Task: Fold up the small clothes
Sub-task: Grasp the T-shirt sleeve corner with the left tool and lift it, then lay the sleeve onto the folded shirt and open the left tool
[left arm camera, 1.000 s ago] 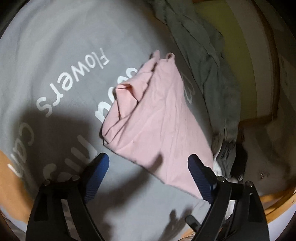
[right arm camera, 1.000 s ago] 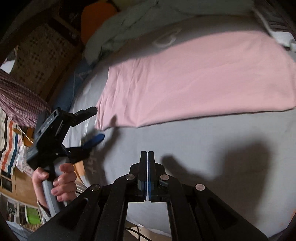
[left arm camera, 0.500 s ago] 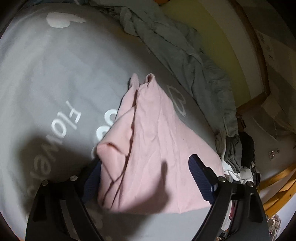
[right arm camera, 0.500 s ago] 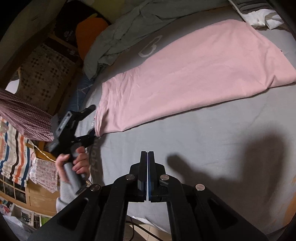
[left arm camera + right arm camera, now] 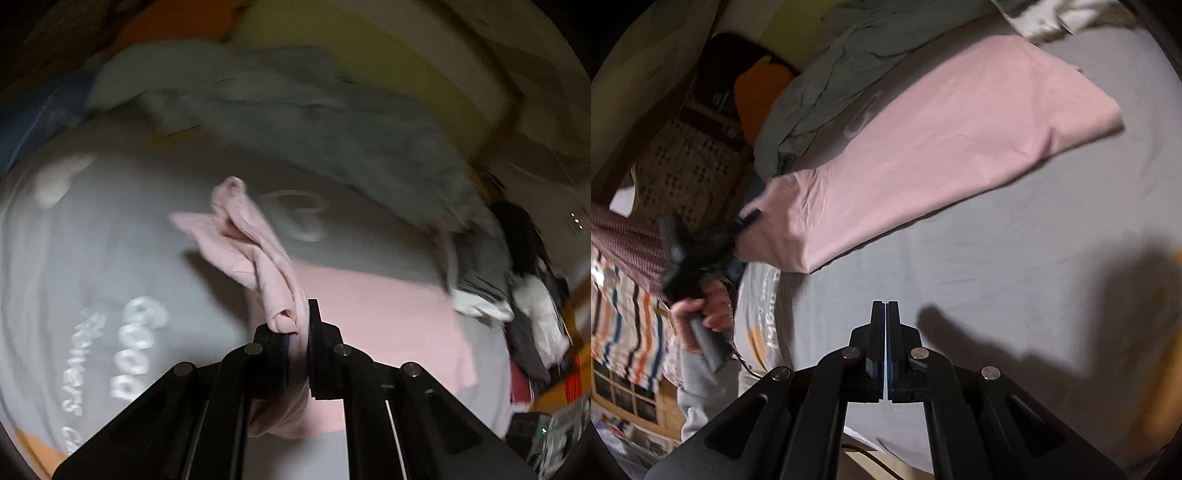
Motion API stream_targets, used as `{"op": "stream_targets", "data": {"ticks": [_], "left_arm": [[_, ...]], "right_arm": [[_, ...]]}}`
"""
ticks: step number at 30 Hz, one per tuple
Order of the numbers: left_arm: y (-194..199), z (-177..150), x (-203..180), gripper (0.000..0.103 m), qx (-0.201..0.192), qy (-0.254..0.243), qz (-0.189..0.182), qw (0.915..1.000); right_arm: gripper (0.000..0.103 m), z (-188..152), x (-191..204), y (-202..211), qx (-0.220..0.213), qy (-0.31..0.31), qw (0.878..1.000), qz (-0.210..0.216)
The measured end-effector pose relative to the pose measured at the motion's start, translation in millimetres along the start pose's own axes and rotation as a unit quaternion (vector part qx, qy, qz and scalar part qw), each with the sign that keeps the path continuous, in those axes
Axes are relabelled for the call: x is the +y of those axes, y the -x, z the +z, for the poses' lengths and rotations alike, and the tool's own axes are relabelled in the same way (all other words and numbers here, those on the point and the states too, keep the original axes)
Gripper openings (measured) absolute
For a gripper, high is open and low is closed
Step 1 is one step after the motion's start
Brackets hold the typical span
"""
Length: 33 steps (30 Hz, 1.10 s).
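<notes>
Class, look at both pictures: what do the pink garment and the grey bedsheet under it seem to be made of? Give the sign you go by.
Pink garment: seems a thin, soft knit or cotton cloth, matt; it creases finely and bunches into folds where the left gripper pinches it.
Grey bedsheet: looks like smooth woven cotton or a blend, matt, with shallow wrinkles and white printed lettering. The exact fibre cannot be told.

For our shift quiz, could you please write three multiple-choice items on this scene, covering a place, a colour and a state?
1. Where does the garment lie?
A. on a grey bedsheet
B. in a basket
C. on a chair

2. What colour is the garment being folded?
A. blue
B. pink
C. white

3. How is the right gripper?
A. shut on nothing
B. wide open
C. shut on the cloth

Key:
1 A, the pink garment is spread on the grey bedsheet.
2 B, pink cloth is pinched in the left gripper.
3 A, the right gripper has its jaws together, empty.
</notes>
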<state>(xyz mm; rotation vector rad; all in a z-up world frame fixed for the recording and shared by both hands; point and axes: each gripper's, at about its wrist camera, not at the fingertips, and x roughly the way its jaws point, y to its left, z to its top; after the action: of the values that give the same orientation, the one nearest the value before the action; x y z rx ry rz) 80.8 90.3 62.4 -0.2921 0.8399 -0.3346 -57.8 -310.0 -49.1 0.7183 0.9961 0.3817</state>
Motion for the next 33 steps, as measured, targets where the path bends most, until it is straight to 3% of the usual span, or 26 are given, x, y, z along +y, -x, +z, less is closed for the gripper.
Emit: {"op": "stream_targets", "data": {"ticks": [3,6,9,11,13,15,18,20,24,28,31,33], "left_arm": [[-18.4,-8.0,-49.6,0.007,0.02,-0.042,-0.013,0.9989],[-51.8,-28.5,-79.5,0.007,0.031,-0.053,-0.012,0.998],[-93.8,-53.7,-99.9,0.008,0.071,-0.063,0.001,0.9955],[-105.8,-70.2,-111.1,0.015,0.091,-0.086,-0.01,0.9921],[-102.3,-81.9,-119.9,0.04,0.087,-0.111,-0.027,0.9896],[-88.0,-90.9,-123.5,0.046,0.074,-0.132,-0.053,0.9871],[-62.9,-96.1,-119.6,0.049,0.061,-0.134,-0.09,0.985],[-45.8,-99.1,-107.1,0.051,0.048,-0.118,-0.096,0.9871],[-34.7,-95.5,-73.6,0.05,0.023,-0.071,-0.046,0.9961],[-29.9,-87.5,-36.9,0.049,-0.001,-0.039,-0.005,0.9992],[-35.2,-92.5,-21.9,0.049,0.016,-0.042,0.0,0.999],[-42.4,-102.9,-17.6,0.049,0.046,-0.034,-0.029,0.9979]], "right_arm": [[0.0,-1.4,1.8,7.0,-0.012,0.012,1.0,-0.01],[0.0,-3.5,6.5,12.2,-0.02,0.027,0.999,-0.02],[0.0,-3.5,-0.1,15.7,-0.002,-0.005,1.0,0.028],[0.0,-1.8,-1.4,23.0,-0.005,-0.013,0.998,0.056],[0.0,-0.9,2.1,32.2,-0.027,0.006,0.999,0.028],[0.001,-0.6,2.7,36.1,-0.041,0.015,0.999,-0.001],[0.001,0.6,-8.1,33.3,-0.032,-0.009,0.999,-0.002],[0.001,2.2,-11.1,31.6,-0.034,-0.018,0.999,-0.011],[0.001,3.9,-9.0,30.1,-0.046,-0.009,0.998,-0.039],[0.001,0.8,-5.9,26.5,-0.049,0.012,0.997,-0.066],[0.001,-1.3,-1.2,23.5,-0.052,0.031,0.995,-0.083],[0.001,0.2,1.4,22.8,-0.044,0.033,0.996,-0.067]]}}
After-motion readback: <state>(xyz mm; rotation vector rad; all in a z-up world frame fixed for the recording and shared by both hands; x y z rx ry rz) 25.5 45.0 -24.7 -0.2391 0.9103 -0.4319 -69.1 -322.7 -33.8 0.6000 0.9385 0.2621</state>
